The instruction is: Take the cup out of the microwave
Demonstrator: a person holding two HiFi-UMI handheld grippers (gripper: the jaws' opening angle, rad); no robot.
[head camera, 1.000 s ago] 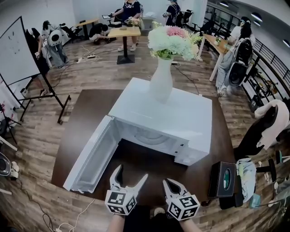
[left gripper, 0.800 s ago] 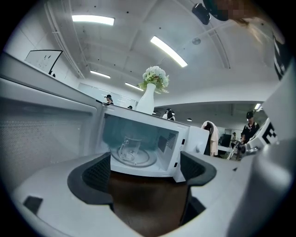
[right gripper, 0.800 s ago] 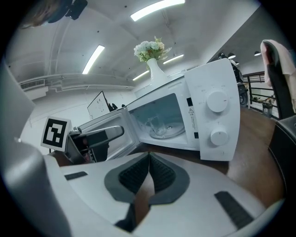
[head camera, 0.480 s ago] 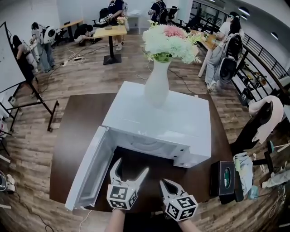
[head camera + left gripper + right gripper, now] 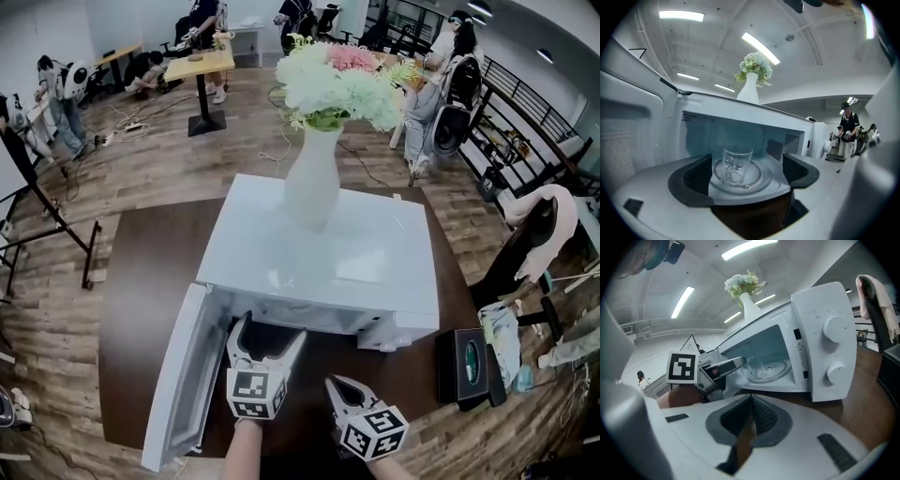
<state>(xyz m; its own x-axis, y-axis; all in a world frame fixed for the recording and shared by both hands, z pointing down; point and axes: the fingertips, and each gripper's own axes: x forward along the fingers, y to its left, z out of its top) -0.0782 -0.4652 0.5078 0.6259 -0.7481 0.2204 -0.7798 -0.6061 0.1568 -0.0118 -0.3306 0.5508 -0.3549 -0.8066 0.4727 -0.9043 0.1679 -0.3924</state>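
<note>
The white microwave [image 5: 319, 253] stands on a brown table with its door [image 5: 183, 375] swung wide to the left. A clear glass cup [image 5: 736, 165] with a handle stands upright on the turntable inside, and the right gripper view shows the cup [image 5: 757, 366] too. My left gripper [image 5: 270, 333] is open at the mouth of the cavity, its jaws spread either side of the cup's line, still short of it [image 5: 745, 176]. My right gripper [image 5: 347, 389] hangs lower and nearer me, shut with nothing in it [image 5: 751, 401].
A white vase of flowers [image 5: 314, 187] stands on top of the microwave. A black box [image 5: 464, 366] lies on the table [image 5: 141, 309] at the right. A chair with a cloth over it [image 5: 534, 244] is beyond the table's right edge. People and desks fill the far room.
My left gripper has moved forward from the table's front edge to the microwave opening. The head view has shifted closer. The right gripper has stayed low and shut.
</note>
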